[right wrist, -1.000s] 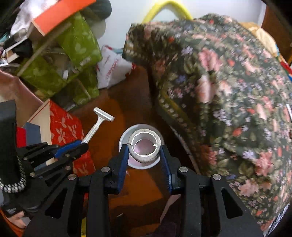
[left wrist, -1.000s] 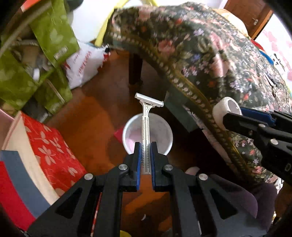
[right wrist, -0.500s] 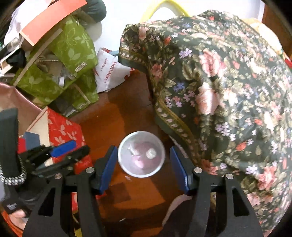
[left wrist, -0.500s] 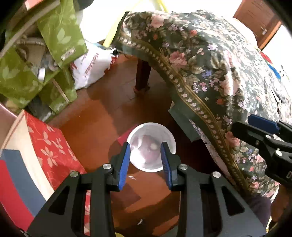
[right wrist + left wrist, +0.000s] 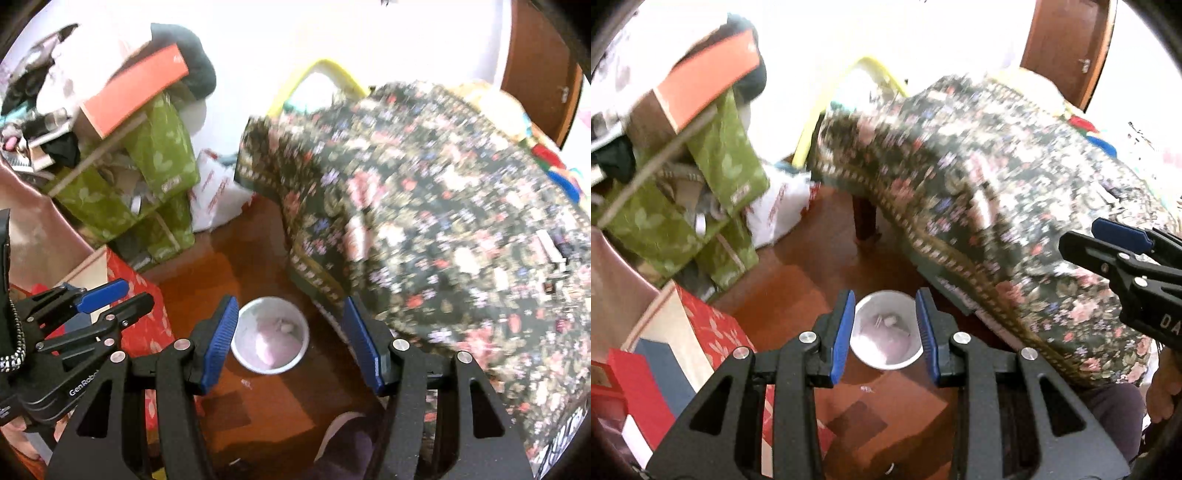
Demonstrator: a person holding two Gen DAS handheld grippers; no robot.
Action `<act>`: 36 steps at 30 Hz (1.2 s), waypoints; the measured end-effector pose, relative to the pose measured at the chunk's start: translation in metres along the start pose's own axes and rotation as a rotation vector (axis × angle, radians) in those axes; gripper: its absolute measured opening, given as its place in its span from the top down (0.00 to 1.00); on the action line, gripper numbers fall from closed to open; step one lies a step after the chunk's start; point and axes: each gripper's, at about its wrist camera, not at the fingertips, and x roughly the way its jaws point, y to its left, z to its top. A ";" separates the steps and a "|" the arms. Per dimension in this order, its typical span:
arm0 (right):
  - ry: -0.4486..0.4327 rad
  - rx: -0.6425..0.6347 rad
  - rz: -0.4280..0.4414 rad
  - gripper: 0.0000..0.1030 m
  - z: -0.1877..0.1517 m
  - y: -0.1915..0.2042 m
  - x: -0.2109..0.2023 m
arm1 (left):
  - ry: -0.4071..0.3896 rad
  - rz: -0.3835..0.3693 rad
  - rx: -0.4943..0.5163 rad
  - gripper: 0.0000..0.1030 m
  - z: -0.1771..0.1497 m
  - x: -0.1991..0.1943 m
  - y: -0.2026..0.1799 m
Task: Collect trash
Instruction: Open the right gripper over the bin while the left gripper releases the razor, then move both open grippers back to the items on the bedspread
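The left gripper [image 5: 885,332] is hanging with its blue-padded jaws spread and nothing between them, and the right gripper [image 5: 291,341] is gaping wider, equally empty. Both are hovering above the white bin [image 5: 886,338] standing on the reddish wood floor [image 5: 798,266], with pale scraps of trash [image 5: 275,332] lying inside. Just beside the bin, a floral cloth [image 5: 424,206] is draping over furniture, blurred.

A dark floral cloth [image 5: 1015,206] drapes over furniture on the right, blurred. Green leaf-print bags [image 5: 683,206] are heaped at left beneath an orange box [image 5: 136,86], with a white plastic bag [image 5: 779,210] beside them. A red flowered box [image 5: 709,328] stands on the brown wooden floor [image 5: 798,273].
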 end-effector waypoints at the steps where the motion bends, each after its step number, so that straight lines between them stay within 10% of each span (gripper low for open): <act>1: -0.030 0.001 -0.015 0.46 -0.001 -0.003 -0.013 | -0.023 0.000 0.007 0.69 0.001 -0.009 -0.005; 19: -0.426 0.141 -0.224 0.46 -0.036 -0.096 -0.191 | -0.330 -0.180 0.211 0.57 0.027 -0.131 -0.163; 33: -0.436 0.262 -0.422 0.46 -0.070 -0.222 -0.240 | -0.281 -0.363 0.299 0.56 0.055 -0.095 -0.298; 36: -0.411 0.295 -0.459 0.44 -0.077 -0.254 -0.236 | -0.260 -0.372 0.291 0.43 0.063 -0.074 -0.317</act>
